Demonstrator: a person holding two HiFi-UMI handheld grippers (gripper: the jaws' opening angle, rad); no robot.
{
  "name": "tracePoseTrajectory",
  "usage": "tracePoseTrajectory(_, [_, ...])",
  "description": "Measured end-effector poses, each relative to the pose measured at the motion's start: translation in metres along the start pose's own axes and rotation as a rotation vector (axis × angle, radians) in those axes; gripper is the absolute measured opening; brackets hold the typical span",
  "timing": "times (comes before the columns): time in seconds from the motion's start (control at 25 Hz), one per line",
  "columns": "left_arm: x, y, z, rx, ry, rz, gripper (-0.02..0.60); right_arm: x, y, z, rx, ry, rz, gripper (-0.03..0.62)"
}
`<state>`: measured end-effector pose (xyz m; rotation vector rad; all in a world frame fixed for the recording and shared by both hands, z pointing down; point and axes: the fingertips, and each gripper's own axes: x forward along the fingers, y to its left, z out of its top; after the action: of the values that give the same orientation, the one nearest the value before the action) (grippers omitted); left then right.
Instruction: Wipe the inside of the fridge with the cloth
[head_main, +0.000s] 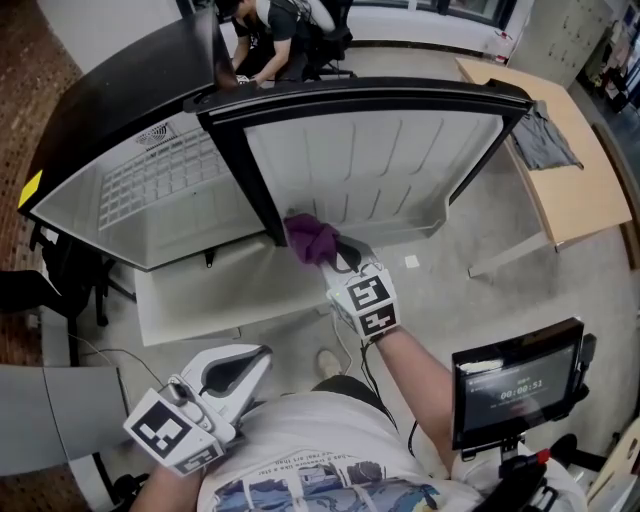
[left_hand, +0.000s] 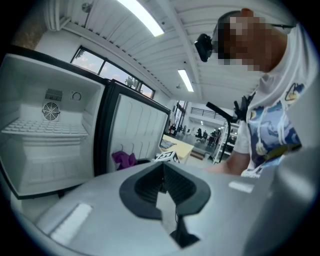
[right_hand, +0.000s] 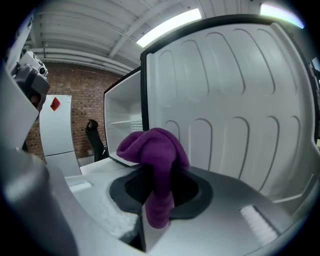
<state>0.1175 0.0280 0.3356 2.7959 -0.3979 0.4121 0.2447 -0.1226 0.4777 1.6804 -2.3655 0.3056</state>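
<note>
Since the cloth (right_hand: 152, 150) is soft, light and floppy, I judge it will fold and drag rather than push. A pinch on a bunched fold looks the best hold, and that is how my right tongs (right_hand: 160, 192) have it now. The jaws are closed on its middle, with a rounded wad bulging ahead of the tips and a tail hanging back toward me. It should grip the plastic well enough, though the loose tail could snag. The wad sits just ahead of the right tongs, low on the door (head_main: 380, 170) liner beside the dark front edge (head_main: 240, 160) of the fridge (head_main: 170, 215); I can't tell if it touches. My left tongs (head_main: 245, 365) are low by my body, well behind the right ones, jaws together with nothing between them.

Left of the right tongs the fridge stands wide open, with a wire shelf (left_hand: 45, 131) across it. The dark front edge lies between the cloth and that opening, so I'd have to swing round it. Ahead and to the right, the ribbed liner and the door's raised rim hem me in. Behind the tongs there is free room.
</note>
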Motion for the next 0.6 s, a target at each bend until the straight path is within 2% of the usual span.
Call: tracePoseTrajectory(0.6, [0.033, -0.001, -0.005, 0.032, 0.026, -0.074, 0.006, -0.022, -0.066, -0.038, 0.008, 0.042, -0.144, 0.08])
